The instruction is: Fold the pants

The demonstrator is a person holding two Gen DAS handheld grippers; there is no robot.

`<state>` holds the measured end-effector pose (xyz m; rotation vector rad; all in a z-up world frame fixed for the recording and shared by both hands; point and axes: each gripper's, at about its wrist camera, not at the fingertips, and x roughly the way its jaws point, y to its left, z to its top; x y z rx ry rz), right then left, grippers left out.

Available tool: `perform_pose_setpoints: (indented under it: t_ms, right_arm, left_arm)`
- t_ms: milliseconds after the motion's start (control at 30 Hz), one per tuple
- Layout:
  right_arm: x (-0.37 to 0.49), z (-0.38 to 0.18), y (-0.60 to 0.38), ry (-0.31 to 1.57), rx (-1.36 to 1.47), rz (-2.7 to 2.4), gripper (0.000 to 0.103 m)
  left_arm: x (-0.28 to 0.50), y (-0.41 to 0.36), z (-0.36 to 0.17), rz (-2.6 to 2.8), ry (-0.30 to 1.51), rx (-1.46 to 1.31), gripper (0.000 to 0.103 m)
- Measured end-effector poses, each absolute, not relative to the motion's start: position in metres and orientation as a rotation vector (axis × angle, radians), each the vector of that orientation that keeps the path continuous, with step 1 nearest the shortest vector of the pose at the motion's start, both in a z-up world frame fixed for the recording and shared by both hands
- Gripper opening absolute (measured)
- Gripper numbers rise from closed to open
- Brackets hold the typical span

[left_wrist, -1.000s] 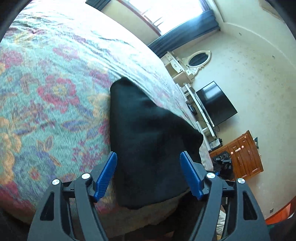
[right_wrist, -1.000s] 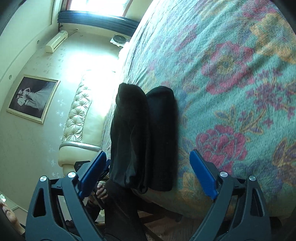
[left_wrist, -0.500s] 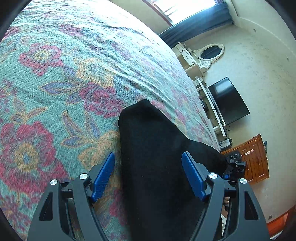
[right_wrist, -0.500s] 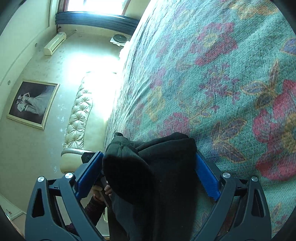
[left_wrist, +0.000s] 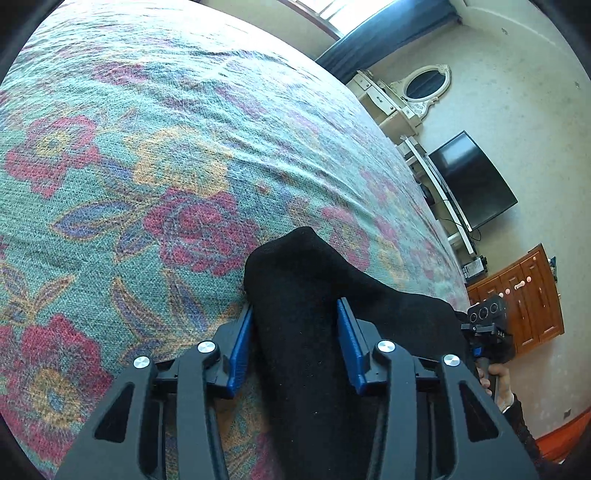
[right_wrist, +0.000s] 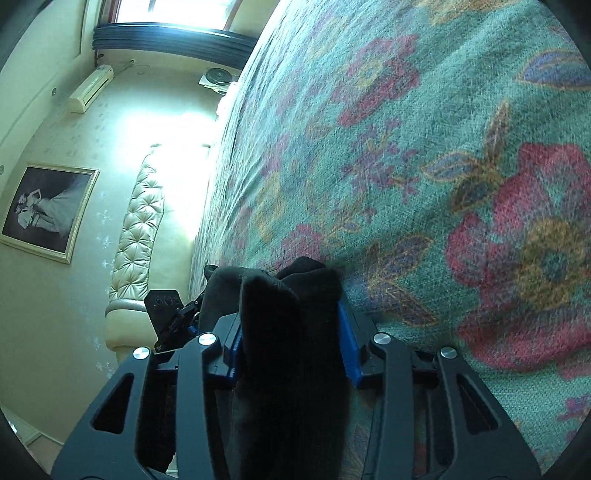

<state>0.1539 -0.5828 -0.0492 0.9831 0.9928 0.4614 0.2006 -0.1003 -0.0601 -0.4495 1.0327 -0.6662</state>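
the left claw (left_wrist: 295, 332) is pinching the black pants (left_wrist: 306, 295), its two blue pads (left_wrist: 242, 339) pressed against either side of a thick bundle of the fabric. ahead of the claw the cloth ends in a rounded corner that lies on the floral bedspread (left_wrist: 147, 166); to the claw's right the pants slope away toward the edge of the bed, where the other handheld unit and the person's hand (left_wrist: 496, 376) show against the wall. farther off on that side stand a dark tv screen (left_wrist: 472, 181), a wooden cabinet (left_wrist: 532, 299) and a white dresser with an oval mirror (left_wrist: 424, 83).

the right claw (right_wrist: 291, 343) is also clamped on the pants (right_wrist: 288, 317) — the blue pads (right_wrist: 349, 350) squeeze a bunched, doubled-over fold that bulges up between them and fills the gap. the fabric heaps just ahead of the fingertips and touches the bedspread (right_wrist: 443, 147), which spreads out ahead and to the claw's right in teal with red and yellow flowers. to the claw's left, past the bed's edge, the left claw's black body peeks out beside the cloth; beyond it are a tufted cream headboard (right_wrist: 138, 229), a framed picture (right_wrist: 44, 210) on the wall, an air conditioner (right_wrist: 90, 88) high up and a bright window (right_wrist: 173, 14) with a dark curtain.

both claws grip the same garment near the bed's edge, one at each side of it.
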Motion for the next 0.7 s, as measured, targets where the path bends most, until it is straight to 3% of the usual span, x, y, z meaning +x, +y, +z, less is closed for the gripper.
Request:
perform_pose_setpoints:
  t_ms: [700]
  right_arm:
    - [0.146, -0.054, -0.577, 0.955, 0.974, 0.421, 0.039]
  left_arm:
    - [0.197, -0.117, -0.047, -0.571, 0.982, -0.295, 0.024]
